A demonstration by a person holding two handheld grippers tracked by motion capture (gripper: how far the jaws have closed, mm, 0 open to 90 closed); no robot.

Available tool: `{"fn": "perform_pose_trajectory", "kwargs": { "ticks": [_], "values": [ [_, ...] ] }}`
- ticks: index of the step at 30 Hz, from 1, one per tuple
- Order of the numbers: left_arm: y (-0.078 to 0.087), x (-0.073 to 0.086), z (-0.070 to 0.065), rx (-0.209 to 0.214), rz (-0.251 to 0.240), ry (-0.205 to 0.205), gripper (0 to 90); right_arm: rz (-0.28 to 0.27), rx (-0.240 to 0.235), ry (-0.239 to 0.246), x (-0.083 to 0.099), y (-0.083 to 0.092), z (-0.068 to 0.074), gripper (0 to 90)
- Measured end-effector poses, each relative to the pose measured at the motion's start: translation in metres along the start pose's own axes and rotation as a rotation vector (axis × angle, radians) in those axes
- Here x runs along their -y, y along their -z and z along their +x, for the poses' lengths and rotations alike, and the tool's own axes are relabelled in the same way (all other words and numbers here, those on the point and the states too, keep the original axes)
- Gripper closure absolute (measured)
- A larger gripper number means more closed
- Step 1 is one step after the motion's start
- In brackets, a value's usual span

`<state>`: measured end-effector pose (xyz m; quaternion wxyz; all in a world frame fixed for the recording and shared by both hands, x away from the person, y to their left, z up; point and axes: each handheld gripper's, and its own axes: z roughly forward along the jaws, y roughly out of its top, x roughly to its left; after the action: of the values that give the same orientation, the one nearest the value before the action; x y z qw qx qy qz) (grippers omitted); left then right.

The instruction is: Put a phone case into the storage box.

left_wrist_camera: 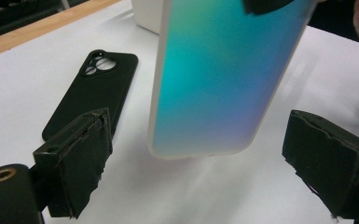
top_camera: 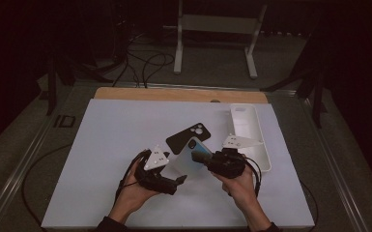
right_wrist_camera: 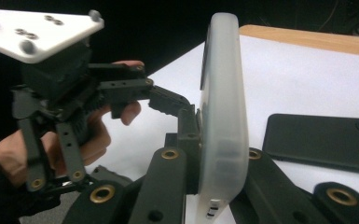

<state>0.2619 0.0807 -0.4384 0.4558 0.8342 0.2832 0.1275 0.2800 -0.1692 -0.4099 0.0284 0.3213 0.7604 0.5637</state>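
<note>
Standing on edge in the right gripper [right_wrist_camera: 200, 186], phone [right_wrist_camera: 221, 116] lengthwise toward left gripper [top_camera: 176, 181]

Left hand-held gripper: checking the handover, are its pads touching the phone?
Apart. The left gripper view shows the left hand-held gripper open, bare table between each pad and the phone.

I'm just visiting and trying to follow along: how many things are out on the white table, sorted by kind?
Phones: 1, the blue-green phone, held off the table.
Phone cases: 1, the black case.
Trays: 1, the white tray.
Hand-held grippers: 2, the left gripper and the right gripper.
Total: 5
</note>
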Motion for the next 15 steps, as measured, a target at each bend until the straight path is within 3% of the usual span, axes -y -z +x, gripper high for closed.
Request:
{"fn": "perform_pose_trajectory", "kwargs": {
  "ticks": [15],
  "values": [
    [-0.005, 0.004, 0.0, 0.101, -0.006, 0.006, 2.9, 0.03, -0.077, 0.11, -0.008, 0.001, 0.012, 86.2]
  ]
}}
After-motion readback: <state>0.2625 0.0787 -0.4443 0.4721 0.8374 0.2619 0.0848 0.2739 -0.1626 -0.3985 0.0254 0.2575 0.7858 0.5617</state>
